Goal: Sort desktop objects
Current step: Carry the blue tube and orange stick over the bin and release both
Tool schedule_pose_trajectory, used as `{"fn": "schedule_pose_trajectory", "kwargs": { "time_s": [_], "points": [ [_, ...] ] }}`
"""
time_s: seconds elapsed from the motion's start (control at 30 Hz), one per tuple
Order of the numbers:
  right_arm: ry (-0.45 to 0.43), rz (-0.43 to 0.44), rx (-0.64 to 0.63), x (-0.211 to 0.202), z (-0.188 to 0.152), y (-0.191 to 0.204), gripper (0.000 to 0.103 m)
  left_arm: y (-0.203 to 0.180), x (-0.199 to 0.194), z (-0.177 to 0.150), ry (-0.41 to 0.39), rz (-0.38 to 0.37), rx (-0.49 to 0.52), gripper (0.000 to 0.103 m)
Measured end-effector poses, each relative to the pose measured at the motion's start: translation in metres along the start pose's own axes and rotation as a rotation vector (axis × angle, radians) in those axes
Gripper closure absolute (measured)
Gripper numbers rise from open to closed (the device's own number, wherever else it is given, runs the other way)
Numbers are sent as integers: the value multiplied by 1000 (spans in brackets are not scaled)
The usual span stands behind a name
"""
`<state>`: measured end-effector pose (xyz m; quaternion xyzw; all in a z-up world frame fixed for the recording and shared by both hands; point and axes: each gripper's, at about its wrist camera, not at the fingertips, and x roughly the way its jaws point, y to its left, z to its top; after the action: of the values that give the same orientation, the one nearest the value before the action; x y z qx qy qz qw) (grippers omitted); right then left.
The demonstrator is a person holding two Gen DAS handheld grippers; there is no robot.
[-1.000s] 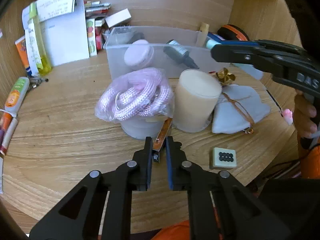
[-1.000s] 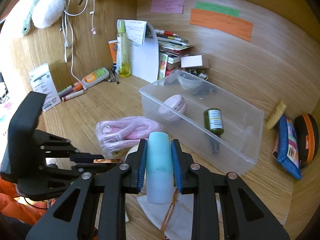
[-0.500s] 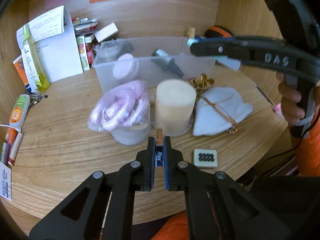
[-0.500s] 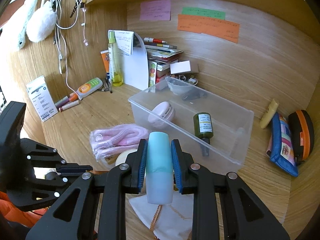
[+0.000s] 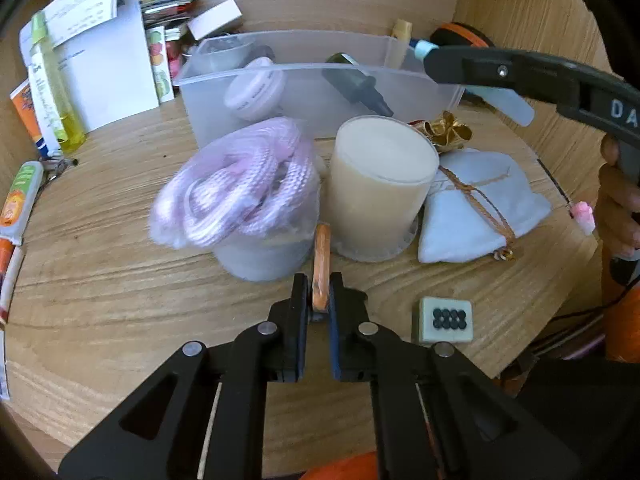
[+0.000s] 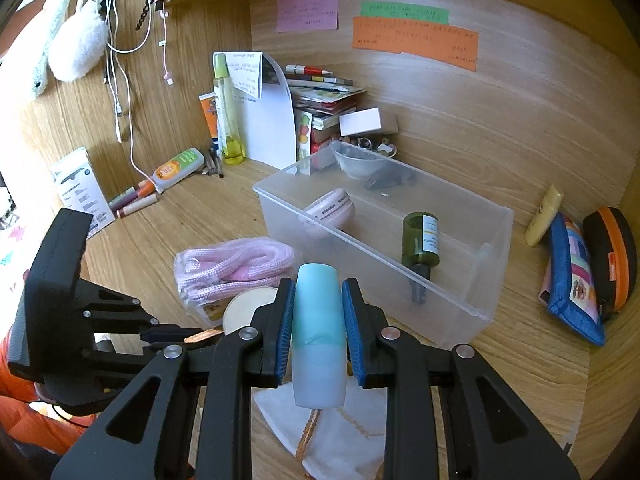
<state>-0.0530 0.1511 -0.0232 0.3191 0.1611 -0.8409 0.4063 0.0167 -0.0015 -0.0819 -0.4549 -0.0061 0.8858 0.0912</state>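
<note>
Left wrist view: left gripper, jaws clamped on a slim copper-orange stick, low over the wooden table, just near of the cream cylindrical candle and the bagged pink rope. Clear plastic bin beyond already holds a round pink case and a dark green dropper bottle. Unsorted on the table: white drawstring pouch at right, small pale tile with black dots near right.

Right wrist view: right gripper, jaws clamped on a teal-and-frosted tube, above the pouch, near the bin's near wall. Judgement: sorting partway; two items in hand, several left.
</note>
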Motion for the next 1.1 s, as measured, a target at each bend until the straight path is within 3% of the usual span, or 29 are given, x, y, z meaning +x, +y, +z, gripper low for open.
{"fn": "schedule_pose_trajectory", "kwargs": {
  "time_s": [0.13, 0.3, 0.67, 0.87, 1.1],
  "points": [
    [2, 3, 8, 3, 2, -5, 81, -4, 9, 8, 10, -9, -7, 87],
    [2, 2, 10, 4, 4, -12, 81, -12, 12, 8, 0, 28, 21, 96],
    [-25, -4, 40, 5, 18, -35, 81, -14, -30, 12, -58, -30, -5, 97],
    [-52, -17, 55, 2, 29, -48, 81, -12, -64, 35, -127, -48, 3, 97],
    [-82, -46, 89, 0, 45, -64, 81, 3, -70, 80, -189, 15, 31, 97]
  ]
}}
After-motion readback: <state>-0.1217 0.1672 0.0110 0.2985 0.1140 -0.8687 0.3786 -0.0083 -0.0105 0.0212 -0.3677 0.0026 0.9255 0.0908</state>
